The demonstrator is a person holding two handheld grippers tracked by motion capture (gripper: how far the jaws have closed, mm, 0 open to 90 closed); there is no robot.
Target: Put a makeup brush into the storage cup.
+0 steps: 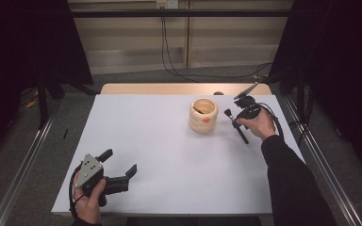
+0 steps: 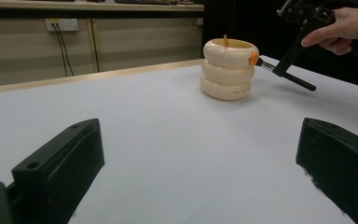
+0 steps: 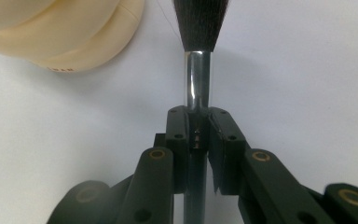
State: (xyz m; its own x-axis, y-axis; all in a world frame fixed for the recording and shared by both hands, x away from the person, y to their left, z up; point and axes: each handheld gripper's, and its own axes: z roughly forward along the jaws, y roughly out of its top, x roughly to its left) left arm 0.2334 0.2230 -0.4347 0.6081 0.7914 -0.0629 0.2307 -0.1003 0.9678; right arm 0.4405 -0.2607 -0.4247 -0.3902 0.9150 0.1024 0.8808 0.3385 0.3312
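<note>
A cream ringed holder [image 1: 202, 115] [image 2: 228, 70] with an orange spot stands on the white table [image 1: 169, 155], right of centre at the back. A thin stick leans inside it. Just to its right, my right gripper [image 1: 238, 125] [image 3: 198, 126] is shut on a makeup brush [image 1: 233, 121] [image 3: 198, 79] with a silver ferrule. The black bristles point towards the holder [image 3: 51, 32], close to its side and low over the table. My left gripper [image 1: 119, 162] [image 2: 200, 140] rests at the near left corner, jaws wide open with nothing between them.
A wooden strip [image 1: 169, 88] runs along the table's far edge, with a small dark object [image 1: 218, 93] on it. Metal rails [image 1: 23, 165] flank both sides. Cables [image 1: 169, 56] hang down the back wall.
</note>
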